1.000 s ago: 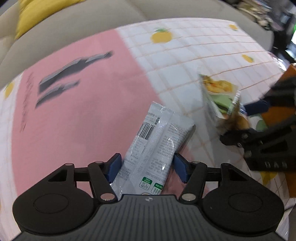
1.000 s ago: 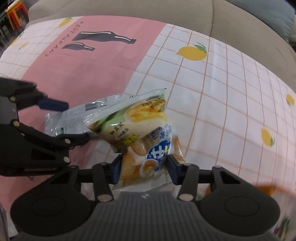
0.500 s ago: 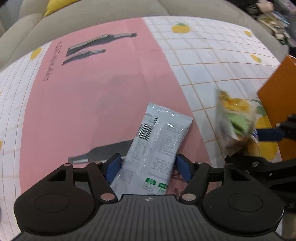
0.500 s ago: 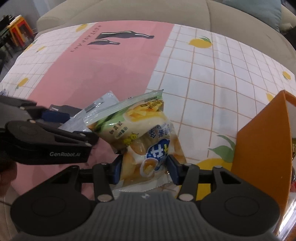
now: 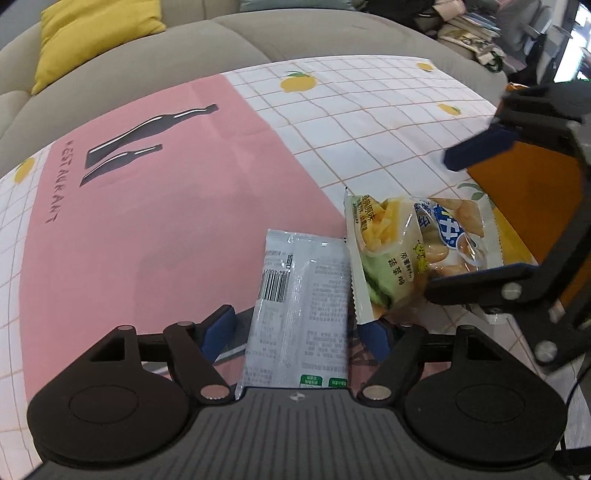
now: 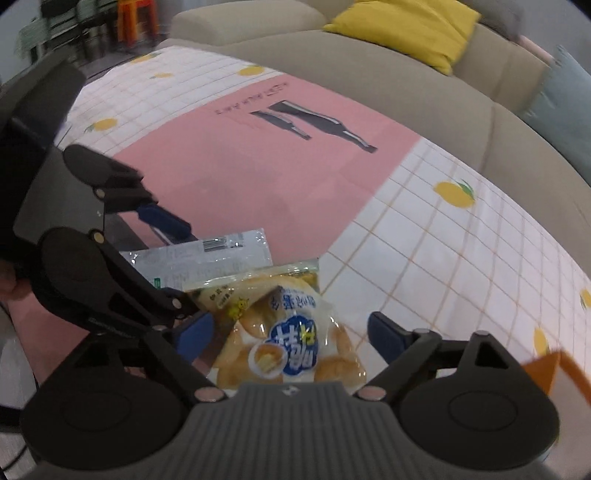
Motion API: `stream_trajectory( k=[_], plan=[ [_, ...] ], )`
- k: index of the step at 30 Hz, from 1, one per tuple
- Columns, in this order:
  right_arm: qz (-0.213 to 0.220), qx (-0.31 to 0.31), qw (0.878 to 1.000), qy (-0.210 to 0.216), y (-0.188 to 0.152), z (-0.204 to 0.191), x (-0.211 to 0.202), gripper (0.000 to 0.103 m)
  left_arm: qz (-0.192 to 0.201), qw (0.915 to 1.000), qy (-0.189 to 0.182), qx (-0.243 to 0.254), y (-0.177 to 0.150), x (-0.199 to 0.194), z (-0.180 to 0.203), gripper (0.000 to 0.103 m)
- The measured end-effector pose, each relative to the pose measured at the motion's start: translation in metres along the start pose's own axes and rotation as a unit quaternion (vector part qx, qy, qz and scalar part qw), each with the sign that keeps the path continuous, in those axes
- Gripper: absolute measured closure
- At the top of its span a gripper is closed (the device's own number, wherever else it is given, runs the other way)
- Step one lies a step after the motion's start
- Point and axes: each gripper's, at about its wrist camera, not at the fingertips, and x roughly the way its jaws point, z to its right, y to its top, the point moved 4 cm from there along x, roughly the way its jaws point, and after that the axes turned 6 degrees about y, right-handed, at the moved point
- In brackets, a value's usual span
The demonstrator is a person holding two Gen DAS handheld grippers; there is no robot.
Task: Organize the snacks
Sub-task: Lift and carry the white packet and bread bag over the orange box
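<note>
A silver snack packet (image 5: 299, 314) with a barcode lies on the pink part of the tablecloth between the jaws of my left gripper (image 5: 301, 330), which stand open around it. It also shows in the right wrist view (image 6: 207, 254). Beside it on the right lie two snack bags, a green-yellow chips bag (image 5: 384, 254) and a blue-label bread bag (image 5: 458, 236). In the right wrist view the bread bag (image 6: 291, 339) lies between the jaws of my right gripper (image 6: 291, 332), which are wide open and apart from it.
An orange box (image 5: 532, 192) stands at the right, also seen at the lower right of the right wrist view (image 6: 554, 373). The tablecloth (image 5: 166, 221) covers a beige sofa seat with a yellow cushion (image 5: 92, 33) behind.
Both grippers have opened. The silver packet and the two snack bags, held above the cloth before, now lie side by side on it.
</note>
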Motion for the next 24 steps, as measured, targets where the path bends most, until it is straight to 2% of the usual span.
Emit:
stream_trajectory(
  k=[4, 8, 12, 14, 20, 24],
  plan=[
    [-0.027, -0.007, 1.0, 0.009, 0.001, 0.005, 0.015, 0.012, -0.009, 0.9996, 0.003, 0.026, 0.003, 0.002, 0.002, 0.017],
    [-0.037, 0.036, 0.998, 0.035, -0.002, 0.012, 0.023, 0.02, -0.029, 0.9994, 0.004, 0.017, 0.003, 0.002, 0.002, 0.02],
    [-0.027, 0.082, 0.996, 0.036, -0.006, 0.015, 0.02, 0.029, -0.035, 0.9993, 0.013, 0.001, 0.003, 0.001, 0.004, 0.025],
    [-0.023, 0.101, 0.994, 0.029, -0.008, 0.014, 0.018, 0.035, -0.03, 0.9992, 0.021, -0.015, 0.002, -0.002, 0.003, 0.042],
    [-0.003, 0.16, 0.987, 0.007, -0.014, 0.01, 0.01, 0.051, -0.022, 0.9964, 0.028, -0.078, 0.002, -0.008, -0.002, 0.046],
    [0.011, 0.202, 0.979, -0.004, -0.018, 0.007, 0.003, 0.057, -0.015, 0.9886, 0.015, -0.149, -0.001, -0.016, -0.011, 0.048]
  ],
)
